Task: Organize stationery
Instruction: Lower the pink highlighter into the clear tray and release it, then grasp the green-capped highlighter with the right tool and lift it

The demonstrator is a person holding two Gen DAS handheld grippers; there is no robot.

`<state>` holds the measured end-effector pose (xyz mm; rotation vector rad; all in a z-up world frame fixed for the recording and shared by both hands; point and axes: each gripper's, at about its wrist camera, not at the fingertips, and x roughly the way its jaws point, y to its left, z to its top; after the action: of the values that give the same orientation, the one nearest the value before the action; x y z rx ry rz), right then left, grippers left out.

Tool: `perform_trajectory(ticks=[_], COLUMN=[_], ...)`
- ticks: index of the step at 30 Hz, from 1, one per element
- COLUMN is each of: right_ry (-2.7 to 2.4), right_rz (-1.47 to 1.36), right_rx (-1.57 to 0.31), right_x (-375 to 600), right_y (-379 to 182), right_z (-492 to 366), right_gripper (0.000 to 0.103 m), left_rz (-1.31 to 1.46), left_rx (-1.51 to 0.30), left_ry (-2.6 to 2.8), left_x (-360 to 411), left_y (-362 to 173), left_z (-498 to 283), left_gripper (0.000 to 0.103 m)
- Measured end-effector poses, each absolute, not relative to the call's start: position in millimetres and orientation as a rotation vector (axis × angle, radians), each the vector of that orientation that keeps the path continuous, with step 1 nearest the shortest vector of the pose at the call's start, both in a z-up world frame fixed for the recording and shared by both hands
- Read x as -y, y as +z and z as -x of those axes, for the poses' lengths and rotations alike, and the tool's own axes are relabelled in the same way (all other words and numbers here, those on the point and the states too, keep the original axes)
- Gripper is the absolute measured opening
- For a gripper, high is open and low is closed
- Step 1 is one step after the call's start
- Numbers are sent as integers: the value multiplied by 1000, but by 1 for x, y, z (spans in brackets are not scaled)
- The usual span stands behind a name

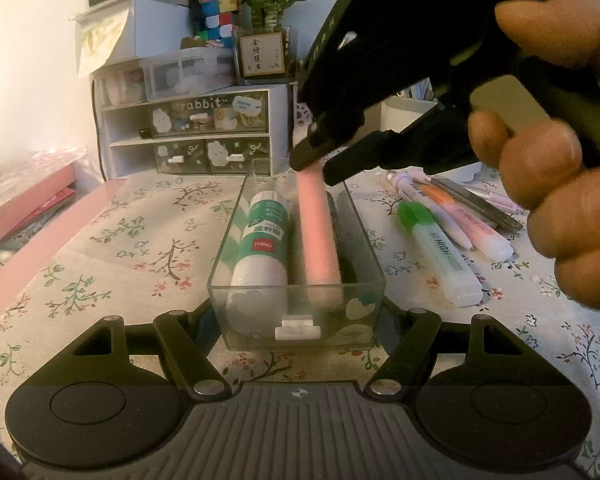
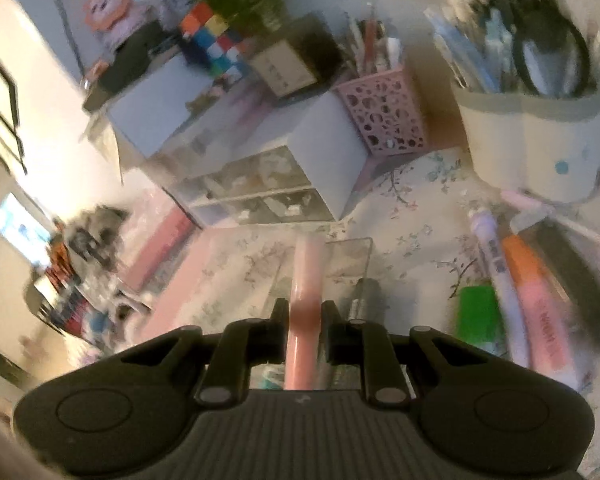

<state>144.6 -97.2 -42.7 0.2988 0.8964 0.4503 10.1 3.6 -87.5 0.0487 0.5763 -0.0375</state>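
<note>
Left wrist pic is looking sharp in the middle; soft warm light is coming from the left w/ a bright white wall (image 1: pixel 24 52). Edges are bending round & going dark. Right wrist pic is smearing w/ motion blur, esp. the pen cup (image 2: pixel 536 136). A window (image 2: pixel 20 228) is glowing bright at left.

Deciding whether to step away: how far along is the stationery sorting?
Done: a glue stick lies in the clear drawer. In hand: the right gripper holds a pink tube that slants into the drawer, while the left gripper brackets its front. Left: highlighters and pens on the tablecloth.
</note>
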Motion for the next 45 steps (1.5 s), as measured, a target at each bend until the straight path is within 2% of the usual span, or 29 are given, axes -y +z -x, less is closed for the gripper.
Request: perform_trajectory(ticks=[6,13,18,28,45], right_ry=[436,462,452,267,298], right_rz=[-208,-231,-202,-272,-115], right_rx=[-902,-896,-897,-793,-925], right_x=[91,98,97,179,156], right_y=[-44,-40,-41,-21,-53], right_z=[-143,-140,-139,-130,-106], right_gripper=[9,9,6,9,10], left_rz=[-50,-50,-50,-50,-51], left_rx=[-576,-576,-576,-576,-576], left_ry=[-38,-38,-38,-38,-38], left_x=[-3,-3,-3,-3,-3], left_y=[-87,-87,-87,-87,-87], left_z=[-10,-10,-10,-10,-11], left_gripper=[73,73,73,73,73])
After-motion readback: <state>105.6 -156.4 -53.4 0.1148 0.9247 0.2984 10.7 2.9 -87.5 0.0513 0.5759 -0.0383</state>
